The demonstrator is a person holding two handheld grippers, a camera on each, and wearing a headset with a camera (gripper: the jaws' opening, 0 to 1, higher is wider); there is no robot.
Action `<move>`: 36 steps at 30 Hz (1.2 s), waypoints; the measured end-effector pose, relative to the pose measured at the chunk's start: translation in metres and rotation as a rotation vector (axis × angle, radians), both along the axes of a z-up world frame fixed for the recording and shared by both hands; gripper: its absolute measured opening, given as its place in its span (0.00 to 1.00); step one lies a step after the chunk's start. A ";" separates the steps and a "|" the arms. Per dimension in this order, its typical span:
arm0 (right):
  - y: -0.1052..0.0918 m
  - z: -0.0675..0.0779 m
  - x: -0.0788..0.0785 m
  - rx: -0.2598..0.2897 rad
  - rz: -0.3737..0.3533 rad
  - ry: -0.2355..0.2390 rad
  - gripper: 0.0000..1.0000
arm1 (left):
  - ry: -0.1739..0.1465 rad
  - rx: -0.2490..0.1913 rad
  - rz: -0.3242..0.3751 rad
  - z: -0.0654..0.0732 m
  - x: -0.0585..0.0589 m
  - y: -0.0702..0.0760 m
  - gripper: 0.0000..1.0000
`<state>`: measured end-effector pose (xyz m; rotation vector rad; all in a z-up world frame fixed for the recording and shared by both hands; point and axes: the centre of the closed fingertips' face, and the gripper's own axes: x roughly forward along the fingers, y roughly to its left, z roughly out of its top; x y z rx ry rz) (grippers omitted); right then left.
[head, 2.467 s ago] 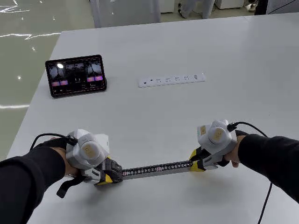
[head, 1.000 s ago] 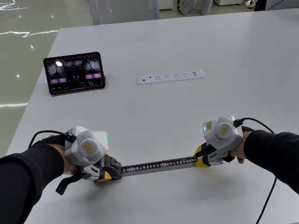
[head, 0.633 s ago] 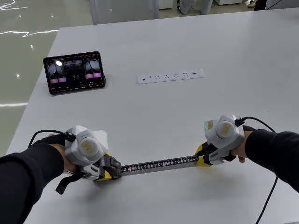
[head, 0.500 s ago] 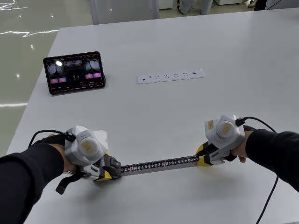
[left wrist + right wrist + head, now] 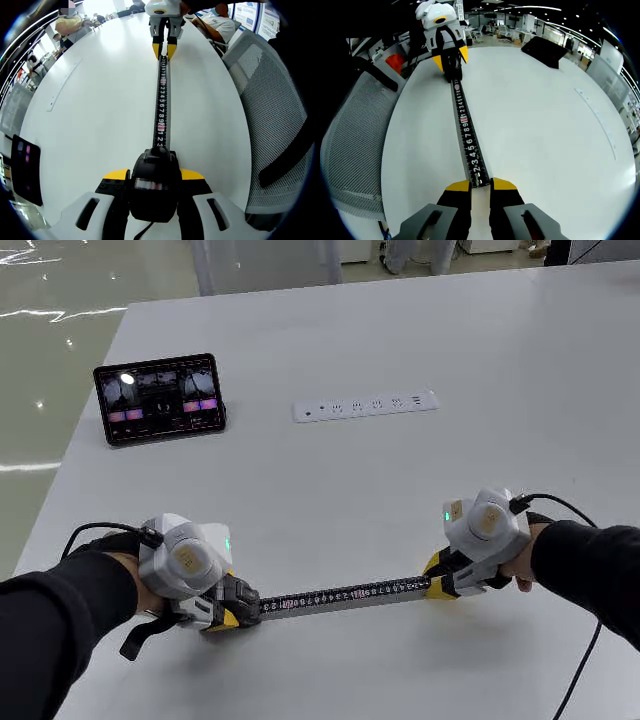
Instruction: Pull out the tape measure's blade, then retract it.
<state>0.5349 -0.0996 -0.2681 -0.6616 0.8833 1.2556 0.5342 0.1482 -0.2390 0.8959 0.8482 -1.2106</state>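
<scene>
Now left gripper clamps the tape measure; right gripper, at three o'clock, pinches its blade (pulled out).

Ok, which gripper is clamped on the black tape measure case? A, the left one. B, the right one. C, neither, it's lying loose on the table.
A: the left gripper has its yellow-tipped jaws shut on either side of the black tape measure case, while the right gripper pinches the end of the dark numbered blade, which is stretched over the white table.
</scene>
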 end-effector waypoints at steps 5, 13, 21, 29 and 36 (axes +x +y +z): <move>-0.001 0.000 0.000 0.000 -0.002 0.000 0.09 | 0.000 0.000 0.000 0.000 0.000 0.000 0.31; -0.004 0.000 -0.001 -0.001 -0.004 0.001 0.09 | -0.001 0.001 0.000 0.000 0.000 0.000 0.31; -0.006 0.000 -0.001 0.000 -0.011 0.002 0.09 | -0.003 -0.001 0.001 0.001 -0.001 -0.001 0.31; -0.005 0.000 -0.001 0.002 -0.010 0.003 0.09 | 0.006 -0.009 0.014 0.001 0.000 -0.001 0.31; -0.005 0.000 -0.001 -0.015 0.019 -0.004 0.10 | 0.012 -0.029 0.018 0.001 0.002 -0.002 0.32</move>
